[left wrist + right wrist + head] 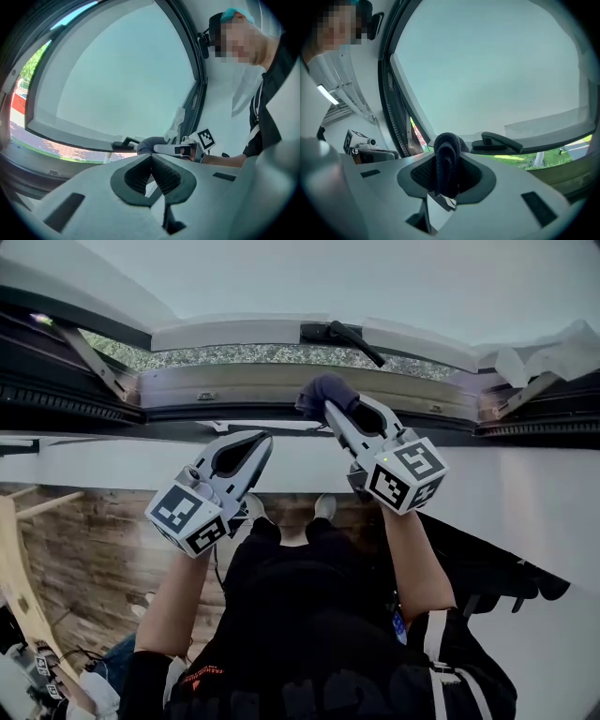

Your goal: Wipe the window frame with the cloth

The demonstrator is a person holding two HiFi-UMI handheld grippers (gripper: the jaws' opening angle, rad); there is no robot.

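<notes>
A dark blue cloth (323, 390) is bunched between the jaws of my right gripper (330, 411), which is shut on it. The cloth sits against the lower window frame (244, 385), just below the black window handle (342, 337). The right gripper view shows the cloth (446, 161) folded upright between the pads, with the handle (497, 140) right behind it. My left gripper (247, 448) hovers lower left of the right one, shut and empty, short of the frame. In the left gripper view its jaws (151, 171) meet, and the cloth (150, 144) shows beyond them.
The white sash (234, 332) is tilted open, with metal hinge arms (94, 357) at both sides. White crumpled material (534, 360) sits at the frame's right end. A white wall (525, 493) lies below the frame and a wooden floor (84, 559) further down.
</notes>
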